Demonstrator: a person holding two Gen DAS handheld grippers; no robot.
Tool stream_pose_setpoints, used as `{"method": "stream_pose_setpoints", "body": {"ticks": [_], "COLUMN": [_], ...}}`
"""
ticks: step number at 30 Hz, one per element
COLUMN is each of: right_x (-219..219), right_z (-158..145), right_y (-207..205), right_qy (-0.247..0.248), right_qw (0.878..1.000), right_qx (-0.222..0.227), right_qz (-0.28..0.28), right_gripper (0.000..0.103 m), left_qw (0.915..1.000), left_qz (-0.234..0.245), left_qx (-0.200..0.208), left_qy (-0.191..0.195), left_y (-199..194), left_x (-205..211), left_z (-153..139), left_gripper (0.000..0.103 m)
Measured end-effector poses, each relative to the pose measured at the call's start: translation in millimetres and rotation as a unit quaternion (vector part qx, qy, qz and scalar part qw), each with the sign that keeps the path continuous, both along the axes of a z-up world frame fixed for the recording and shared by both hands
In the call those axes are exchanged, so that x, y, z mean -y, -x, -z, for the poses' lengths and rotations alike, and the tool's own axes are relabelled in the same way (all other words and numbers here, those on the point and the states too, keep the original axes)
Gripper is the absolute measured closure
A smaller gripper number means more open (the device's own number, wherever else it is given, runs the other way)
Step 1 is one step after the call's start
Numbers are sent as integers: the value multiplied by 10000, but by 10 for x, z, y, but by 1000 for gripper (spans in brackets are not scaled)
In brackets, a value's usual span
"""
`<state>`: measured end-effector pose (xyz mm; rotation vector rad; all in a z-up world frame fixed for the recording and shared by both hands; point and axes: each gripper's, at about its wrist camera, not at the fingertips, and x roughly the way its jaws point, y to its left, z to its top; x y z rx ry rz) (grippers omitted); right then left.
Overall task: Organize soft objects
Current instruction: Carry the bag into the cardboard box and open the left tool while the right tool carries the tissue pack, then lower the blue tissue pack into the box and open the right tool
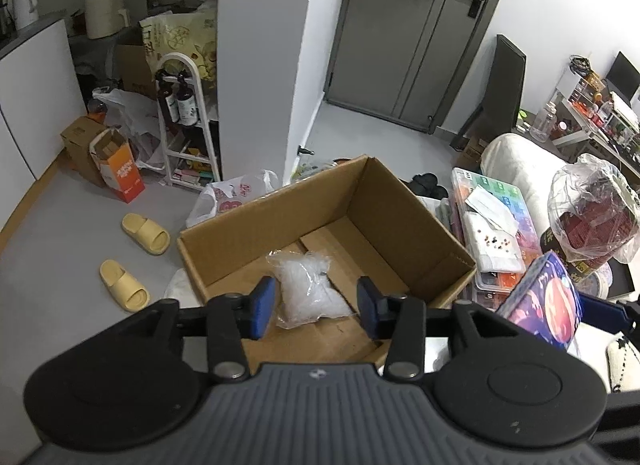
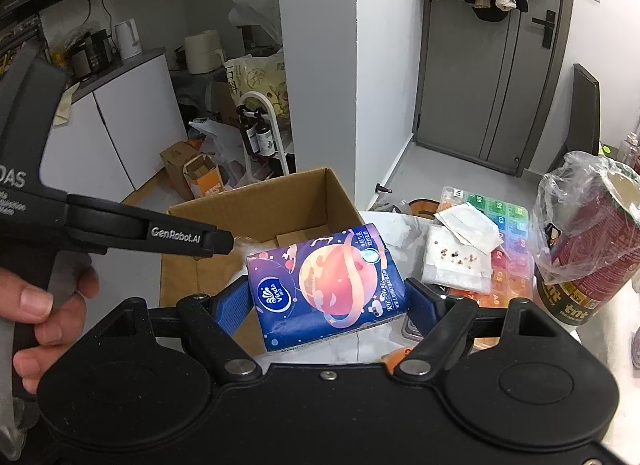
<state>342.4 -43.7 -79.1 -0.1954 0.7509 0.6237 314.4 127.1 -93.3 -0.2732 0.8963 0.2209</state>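
Looking down into the cardboard box (image 1: 400,201), I see it holds only the clear plastic bag of white stuffing (image 1: 308,289), lying on the bottom flaps. My left gripper (image 1: 316,305) hangs above it, spread, pinching nothing. My right gripper (image 2: 320,305) pinches the tissue pack (image 2: 324,285) by its short sides, just beside the box's near rim. It should be light and squashy; its film is probably slippery, so mid-side holds suit it. Bead organizer (image 2: 504,233) and bagged red canister (image 2: 588,241) crowd the table (image 2: 400,229) to the right, though I can't quite judge the clearance.
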Motion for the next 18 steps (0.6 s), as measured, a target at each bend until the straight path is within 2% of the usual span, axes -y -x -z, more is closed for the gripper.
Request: {"method": "stream_pose_setpoints", "body": {"ticks": [18], "right_x": [-377], "right_z": [78], "right_y": [-175], "right_qy": [25], "right_qw": [9994], "right_qx": [-207], "right_qz": [-293], "right_gripper": [24], "left_qw": [9981], "left_qz": [-575], "left_qx": [-177], "left_qy": [-128], "left_y": [432], "left_x": [-355], "left_z": [-66], "left_gripper": [54]}}
